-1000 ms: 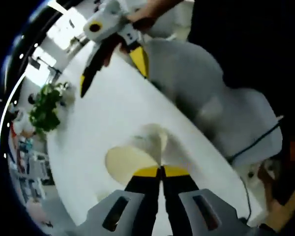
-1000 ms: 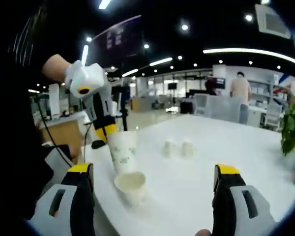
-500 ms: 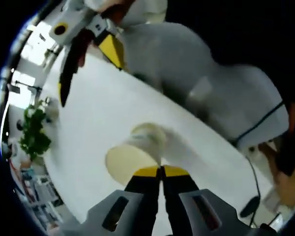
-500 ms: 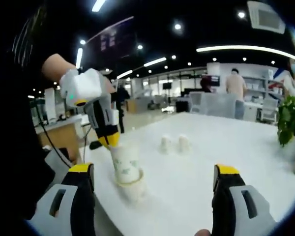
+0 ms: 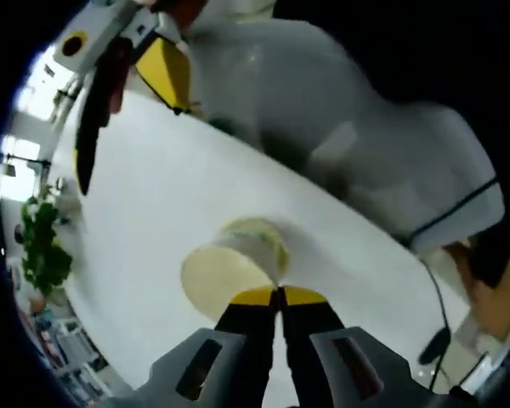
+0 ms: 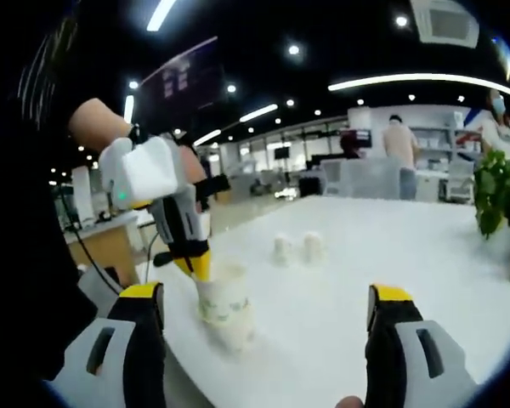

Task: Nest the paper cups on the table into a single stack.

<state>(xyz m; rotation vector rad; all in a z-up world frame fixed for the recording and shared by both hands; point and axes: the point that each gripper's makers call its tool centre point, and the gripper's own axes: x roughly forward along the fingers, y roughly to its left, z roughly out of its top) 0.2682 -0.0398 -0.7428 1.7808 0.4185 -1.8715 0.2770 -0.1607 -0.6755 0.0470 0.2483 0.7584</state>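
L gripper (image 5: pixel 280 294): jaws closed together on rim of held cup (image 5: pixel 223 276), seen ahead of the tips. Held cup sits partly inside lower cup (image 5: pixel 263 240), which stands on the desk (image 5: pixel 170 195) near its edge. In right gripper view, L gripper (image 6: pixel 197 270) angles down onto the cup pair, left of R gripper (image 6: pixel 268 297). R gripper: jaws wide apart, holding nothing. Two more cups (image 6: pixel 294 248) stand side by side farther ahead, beyond R gripper. Plant (image 6: pixel 497 191) at far right.

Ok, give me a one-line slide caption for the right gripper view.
Left gripper lowers a white paper cup into another on the white table.
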